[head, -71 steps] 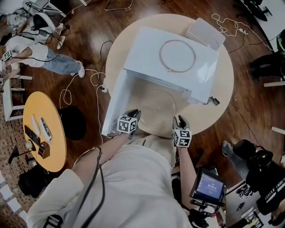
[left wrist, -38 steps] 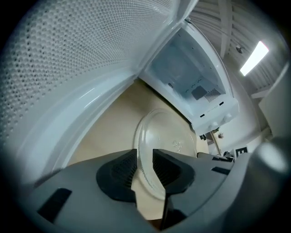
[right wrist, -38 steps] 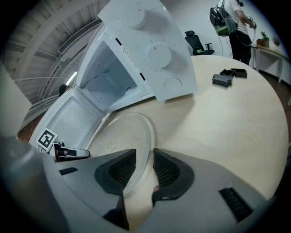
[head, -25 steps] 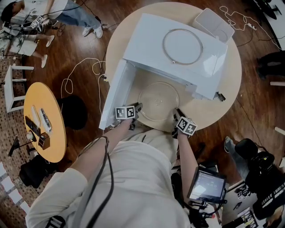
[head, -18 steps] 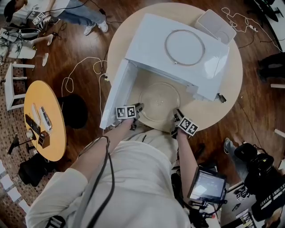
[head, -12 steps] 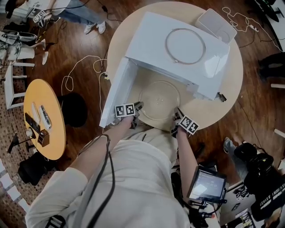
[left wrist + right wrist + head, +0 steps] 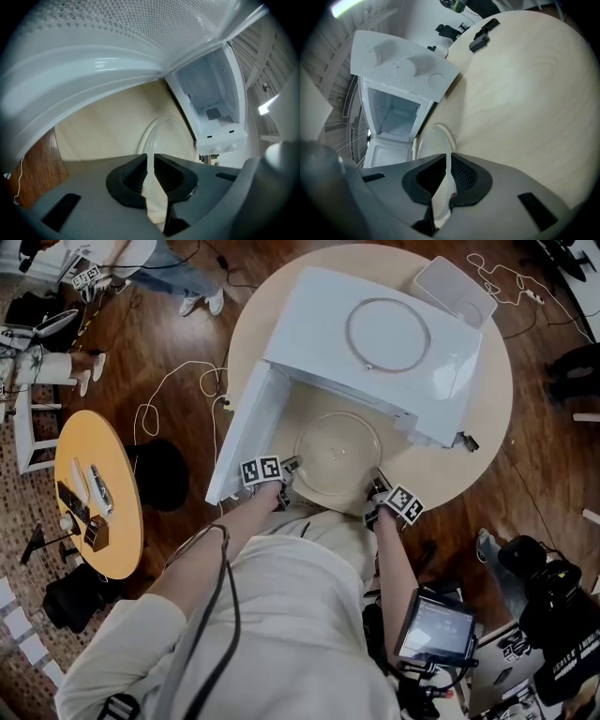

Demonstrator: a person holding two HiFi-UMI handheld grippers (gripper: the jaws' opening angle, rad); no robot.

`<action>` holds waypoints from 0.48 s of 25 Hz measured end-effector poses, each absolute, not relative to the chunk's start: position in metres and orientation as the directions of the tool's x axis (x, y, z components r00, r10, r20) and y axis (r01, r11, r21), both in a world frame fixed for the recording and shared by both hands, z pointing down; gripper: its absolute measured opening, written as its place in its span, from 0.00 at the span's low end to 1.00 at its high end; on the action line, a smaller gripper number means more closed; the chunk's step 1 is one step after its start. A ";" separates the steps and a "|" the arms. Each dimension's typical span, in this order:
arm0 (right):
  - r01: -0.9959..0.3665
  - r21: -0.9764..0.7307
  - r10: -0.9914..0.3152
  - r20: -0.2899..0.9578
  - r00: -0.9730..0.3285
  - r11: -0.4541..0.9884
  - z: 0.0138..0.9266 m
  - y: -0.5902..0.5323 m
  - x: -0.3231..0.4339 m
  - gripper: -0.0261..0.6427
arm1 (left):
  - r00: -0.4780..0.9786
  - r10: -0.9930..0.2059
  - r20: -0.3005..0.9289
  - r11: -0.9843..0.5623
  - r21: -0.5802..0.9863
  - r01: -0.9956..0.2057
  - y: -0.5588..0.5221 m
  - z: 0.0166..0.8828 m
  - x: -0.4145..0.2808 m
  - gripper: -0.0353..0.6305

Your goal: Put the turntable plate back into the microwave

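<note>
Pale wood, smooth and round, the table [image 7: 441, 479] fills the upper middle of the head view and carries a boxy white microwave [image 7: 375, 334], its door [image 7: 246, 432] swung open at the left and a thin hoop [image 7: 346, 336] lying on its flat top. The clear glass turntable plate [image 7: 337, 448], round and shallow, lies on the table just before the open cavity, outside it. The left claw [image 7: 151, 164] and right claw [image 7: 449, 171] have just been closing, and each pinches the plate's near rim.
</note>
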State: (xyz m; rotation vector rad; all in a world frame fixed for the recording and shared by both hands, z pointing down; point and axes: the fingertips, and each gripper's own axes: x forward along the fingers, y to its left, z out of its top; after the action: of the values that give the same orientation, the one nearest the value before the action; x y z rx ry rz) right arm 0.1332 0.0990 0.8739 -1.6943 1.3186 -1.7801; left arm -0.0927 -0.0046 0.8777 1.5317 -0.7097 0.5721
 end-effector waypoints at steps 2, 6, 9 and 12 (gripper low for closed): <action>-0.324 -0.796 -0.778 0.588 -0.220 -0.511 0.875 0.102 0.135 0.09 | 0.689 -0.096 0.719 -0.005 0.692 -0.722 -0.001 0.876 -0.092 0.13; -0.332 -0.787 -0.774 0.598 -0.206 -0.520 0.877 0.102 0.139 0.10 | 0.701 -0.083 0.708 0.083 0.706 -0.703 0.003 0.874 -0.092 0.12; -0.390 -0.760 -0.760 0.620 -0.195 -0.521 0.876 0.103 0.141 0.10 | 0.708 -0.069 0.703 0.137 0.709 -0.691 0.008 0.869 -0.091 0.12; -0.478 -0.718 -0.734 0.650 -0.198 -0.506 0.875 0.103 0.140 0.10 | 0.718 -0.073 0.692 0.138 0.720 -0.680 0.010 0.863 -0.090 0.12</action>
State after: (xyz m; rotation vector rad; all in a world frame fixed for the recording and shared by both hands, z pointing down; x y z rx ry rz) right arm 0.1401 0.1029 0.8750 -1.8388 1.4303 -1.7760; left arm -0.0897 0.0098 0.8628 1.3833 -0.6804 0.4923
